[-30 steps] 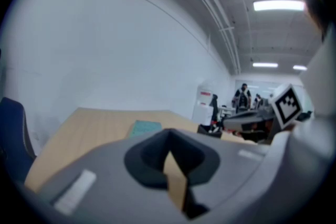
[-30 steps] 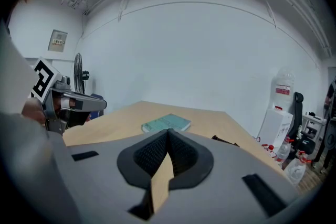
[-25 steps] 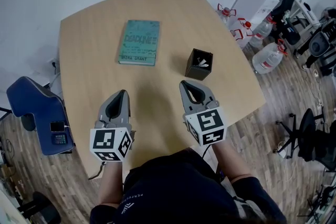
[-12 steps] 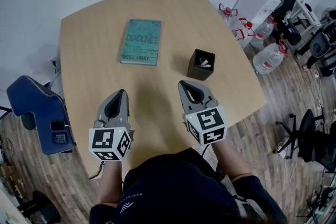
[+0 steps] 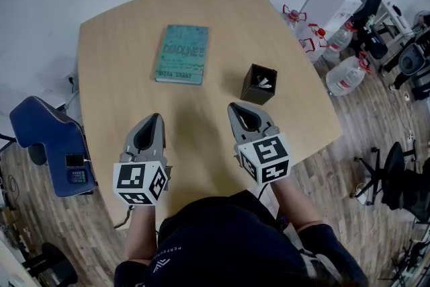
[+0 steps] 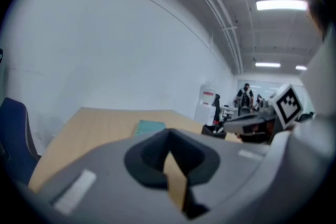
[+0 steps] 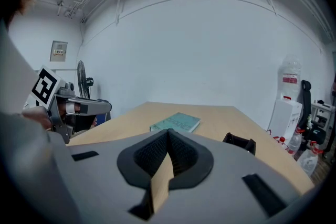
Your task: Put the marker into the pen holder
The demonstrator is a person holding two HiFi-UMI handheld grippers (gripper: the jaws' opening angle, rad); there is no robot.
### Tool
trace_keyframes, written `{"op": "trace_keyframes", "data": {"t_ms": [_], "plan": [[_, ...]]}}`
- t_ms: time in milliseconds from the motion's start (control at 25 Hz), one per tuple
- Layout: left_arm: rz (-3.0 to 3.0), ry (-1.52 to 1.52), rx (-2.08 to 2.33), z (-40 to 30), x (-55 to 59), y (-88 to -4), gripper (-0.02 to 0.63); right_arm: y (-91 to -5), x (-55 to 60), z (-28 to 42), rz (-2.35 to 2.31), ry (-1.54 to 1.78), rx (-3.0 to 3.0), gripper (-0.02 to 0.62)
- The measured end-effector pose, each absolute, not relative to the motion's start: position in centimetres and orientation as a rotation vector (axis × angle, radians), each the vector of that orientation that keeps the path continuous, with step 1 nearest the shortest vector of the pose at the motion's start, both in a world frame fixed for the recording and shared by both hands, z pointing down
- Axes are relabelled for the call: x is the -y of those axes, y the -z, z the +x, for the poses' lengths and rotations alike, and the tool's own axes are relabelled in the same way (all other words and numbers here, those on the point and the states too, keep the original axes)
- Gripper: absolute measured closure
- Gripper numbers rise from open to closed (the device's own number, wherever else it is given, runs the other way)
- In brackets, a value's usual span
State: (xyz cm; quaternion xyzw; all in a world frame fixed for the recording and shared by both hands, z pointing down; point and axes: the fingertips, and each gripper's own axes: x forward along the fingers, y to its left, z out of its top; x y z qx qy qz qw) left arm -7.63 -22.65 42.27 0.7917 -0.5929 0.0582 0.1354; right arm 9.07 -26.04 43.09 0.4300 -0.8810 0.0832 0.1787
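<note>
A black square pen holder (image 5: 259,84) stands on the right half of the wooden table (image 5: 121,97), with a white item (image 5: 265,83) showing inside it. It also shows low at the right in the right gripper view, pen holder (image 7: 239,143). My right gripper (image 5: 235,107) hovers just in front of the holder, shut, with nothing between its fingers. My left gripper (image 5: 156,118) hangs level with it to the left, also shut and empty. No loose marker lies on the table. In their own views the left gripper (image 6: 168,134) and right gripper (image 7: 168,134) have their jaws together.
A teal book (image 5: 182,54) lies flat at the table's far middle, also seen as the book (image 7: 176,122). A blue chair (image 5: 47,141) stands off the left edge. Water bottles (image 5: 344,74), a white box and office chairs crowd the floor at right.
Nothing has changed hands. Both grippers stay shut in nearly the same place; the head view has drifted slightly.
</note>
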Motion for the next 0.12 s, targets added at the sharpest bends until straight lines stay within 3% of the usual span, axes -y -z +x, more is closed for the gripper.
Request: {"op": "trace_keyframes", "data": {"t_ms": [120], "plan": [[2.295, -0.166, 1.716, -7.49, 22.84, -42.2, 0.601, -43.18, 26.22, 9.04, 1.202, -0.252, 2.497, 0.595]]}}
